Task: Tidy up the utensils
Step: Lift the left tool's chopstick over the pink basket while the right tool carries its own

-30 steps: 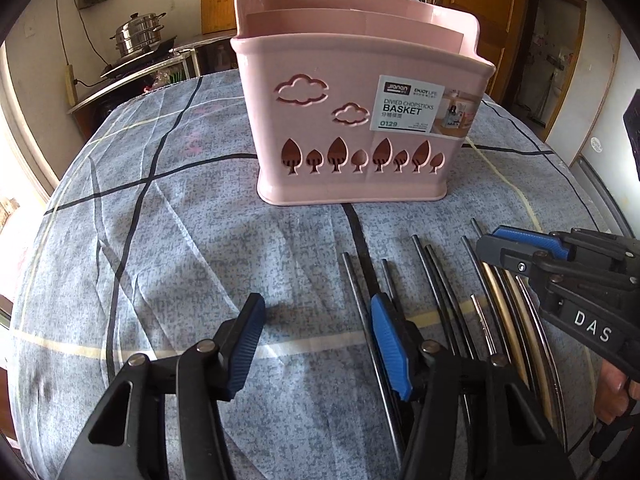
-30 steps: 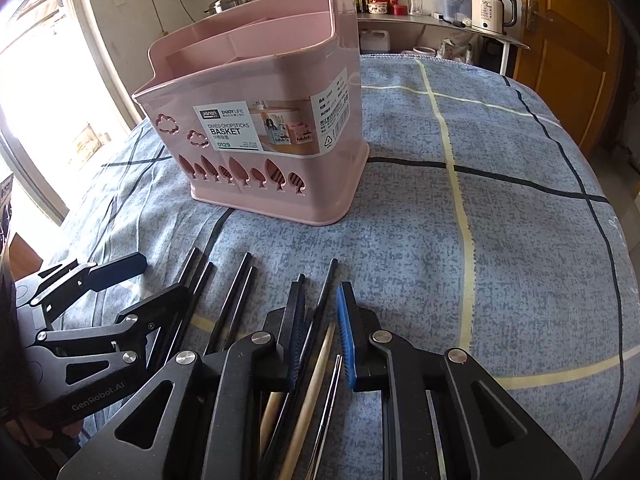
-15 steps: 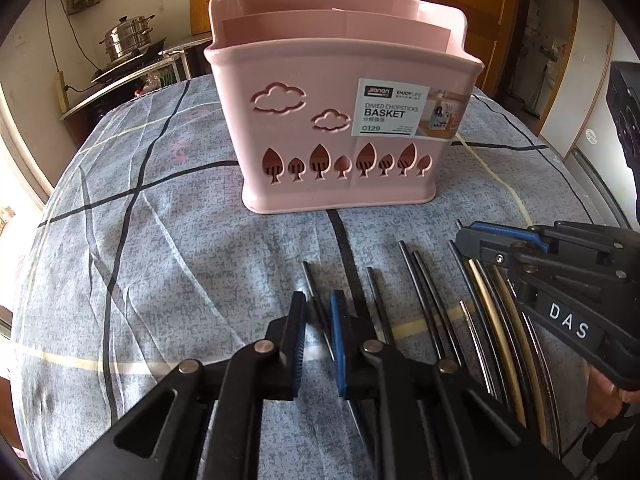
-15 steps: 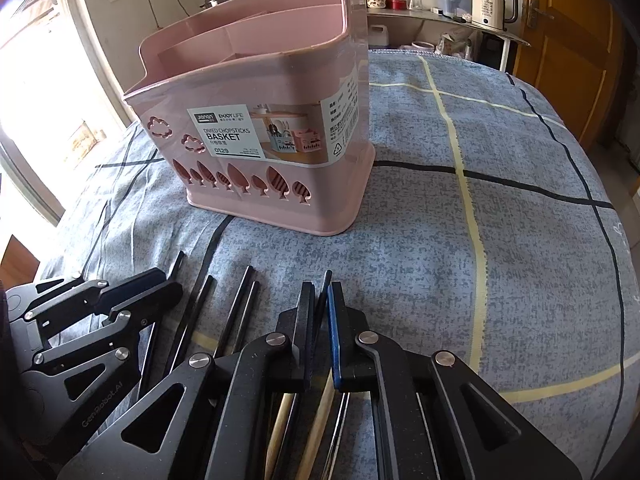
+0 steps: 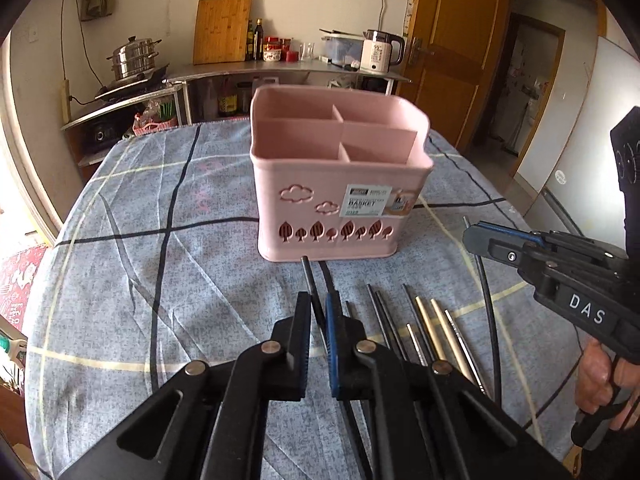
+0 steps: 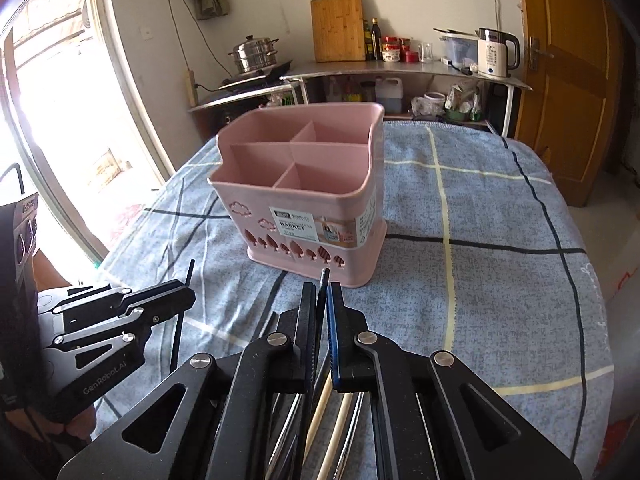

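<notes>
From the left: my left hand-held gripper (image 5: 318,308) sits at six o'clock in its own view, jaws nearly together and clamped on one black chopstick (image 5: 309,276) whose tip points up toward the pink basket (image 5: 340,184) at twelve o'clock. The stick looks lifted clear of the checked cloth on the surface (image 5: 160,280). The basket's four compartments appear empty.

At about four o'clock from that gripper, the remaining chopsticks (image 5: 428,328), dark, pale and metal, lie in a loose row on the cloth.

My right hand-held gripper (image 6: 320,304) is likewise almost closed, pinching another black chopstick (image 6: 323,280) that points at the basket's front wall, with more sticks visible below the jaws.

The risks, as I judge them: each thin, smooth stick is held at one narrow spot, so it may pivot or slip as I tilt it upright. A tip could catch the basket rim or a divider and push the light basket along the cloth. Both grippers heading for the same opening could knock together.
</notes>
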`<state>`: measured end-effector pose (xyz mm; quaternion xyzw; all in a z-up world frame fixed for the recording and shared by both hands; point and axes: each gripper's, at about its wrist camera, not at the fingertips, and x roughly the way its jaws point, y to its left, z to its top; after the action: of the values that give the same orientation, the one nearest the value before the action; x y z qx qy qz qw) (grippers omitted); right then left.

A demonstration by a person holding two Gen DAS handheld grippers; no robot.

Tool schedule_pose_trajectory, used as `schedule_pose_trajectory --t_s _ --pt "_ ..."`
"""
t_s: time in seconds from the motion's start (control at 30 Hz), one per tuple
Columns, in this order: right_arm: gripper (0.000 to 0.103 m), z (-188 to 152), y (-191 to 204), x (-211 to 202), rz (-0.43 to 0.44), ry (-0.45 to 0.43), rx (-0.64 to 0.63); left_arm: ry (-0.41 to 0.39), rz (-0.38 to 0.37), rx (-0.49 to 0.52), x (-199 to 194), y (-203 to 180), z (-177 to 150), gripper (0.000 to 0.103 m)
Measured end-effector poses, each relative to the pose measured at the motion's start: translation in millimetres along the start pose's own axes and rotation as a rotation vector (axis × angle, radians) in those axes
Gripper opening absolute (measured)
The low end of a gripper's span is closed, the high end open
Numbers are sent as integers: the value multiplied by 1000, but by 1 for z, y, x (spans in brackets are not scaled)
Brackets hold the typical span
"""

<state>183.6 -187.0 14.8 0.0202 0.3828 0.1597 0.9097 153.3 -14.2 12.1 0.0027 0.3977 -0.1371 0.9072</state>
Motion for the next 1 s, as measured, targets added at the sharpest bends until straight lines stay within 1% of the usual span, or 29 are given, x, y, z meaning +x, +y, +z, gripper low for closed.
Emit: schedule_pose_trajectory --t_s 0.23,0.43,0.7,1.0 --pt "5 13 15 -44 13 -102 -34 -113 -41 16 -55 1 16 6" --pt "5 19 20 -72 22 -167 -57 -178 -57 30 -85 4 28 5" --pt "4 27 23 -96 19 -229 -81 -202 -53 40 -94 7 37 5" --pt "4 35 21 -109 21 -262 -90 -231 -56 48 -108 6 48 5"
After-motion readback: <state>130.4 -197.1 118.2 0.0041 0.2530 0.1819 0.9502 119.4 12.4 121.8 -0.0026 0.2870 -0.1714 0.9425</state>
